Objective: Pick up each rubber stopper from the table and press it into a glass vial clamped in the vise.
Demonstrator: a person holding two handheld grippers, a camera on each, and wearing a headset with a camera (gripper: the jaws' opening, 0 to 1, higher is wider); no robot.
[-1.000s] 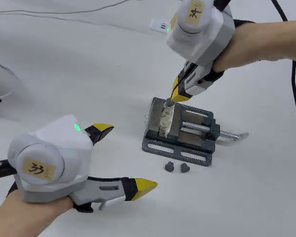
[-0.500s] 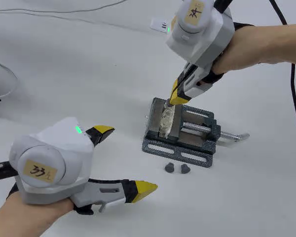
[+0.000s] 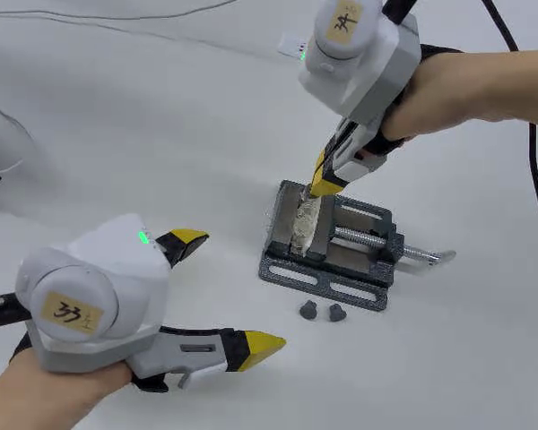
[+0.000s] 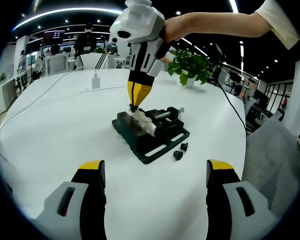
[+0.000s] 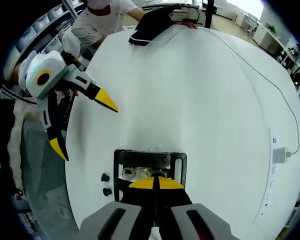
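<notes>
Rt hand-held gripper (image 3: pixel 325 184) is pointing tips-down onto the glass vials (image 3: pixel 305 219) clamped in the vise (image 3: pixel 341 260). Jaws are together; can't tell if a stopper is pinched under them. Lt hand-held gripper (image 3: pixel 230 288) is hovering wide open w/ nothing in it, well apart from the vise. Two rubber stoppers (image 3: pixel 308 310) are lying on the desk (image 3: pixel 161 134) just beside the vise base. Am judging this as the seating push, so I'm pressing straight down the vial axis w/ no side lever, going easy since glass could crack.
</notes>
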